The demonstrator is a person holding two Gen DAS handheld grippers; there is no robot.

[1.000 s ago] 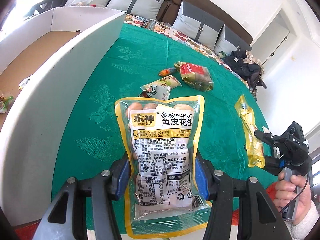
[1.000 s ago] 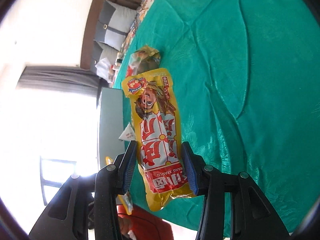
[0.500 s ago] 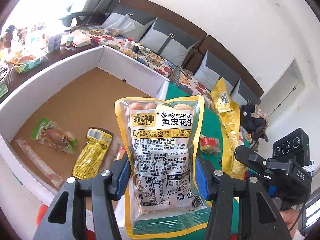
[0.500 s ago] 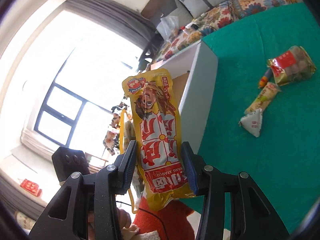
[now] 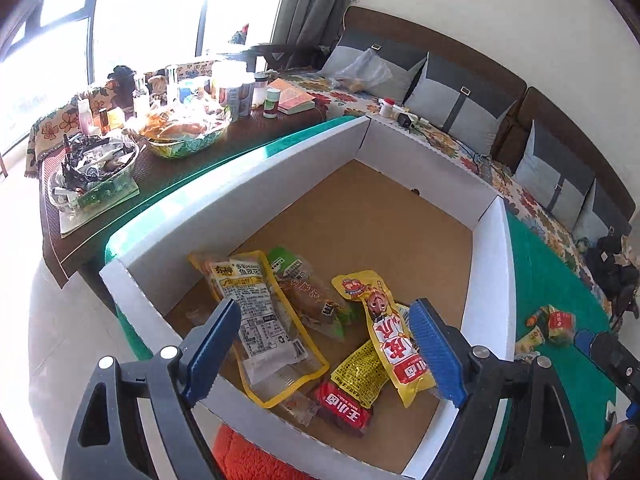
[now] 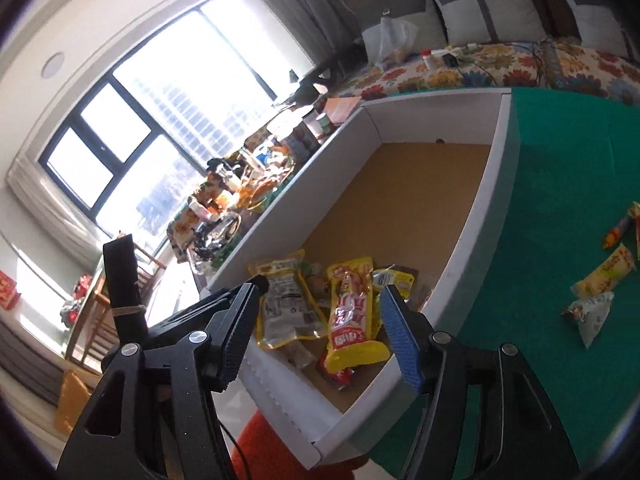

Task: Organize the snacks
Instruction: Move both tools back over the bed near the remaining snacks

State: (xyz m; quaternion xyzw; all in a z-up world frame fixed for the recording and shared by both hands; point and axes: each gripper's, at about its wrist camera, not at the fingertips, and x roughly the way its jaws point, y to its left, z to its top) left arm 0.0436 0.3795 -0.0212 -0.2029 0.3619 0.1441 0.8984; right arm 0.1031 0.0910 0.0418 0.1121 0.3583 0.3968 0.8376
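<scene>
The peanut bag point(image 5: 260, 320) and the yellow-red pack point(image 5: 394, 344) lie flat inside the box point(image 5: 492, 280), at its near end, among other snack packets point(image 5: 360, 368); they sit low and clustered there, likely because that end is nearest the person. The left gripper point(image 5: 324, 356) and right gripper point(image 6: 320, 332) hang over the box's near wall, jaws spread and holding nothing. Outside the box, to its right on the green cloth point(image 6: 560, 184), a few snacks point(image 6: 600, 280) wait unsorted.
</scene>
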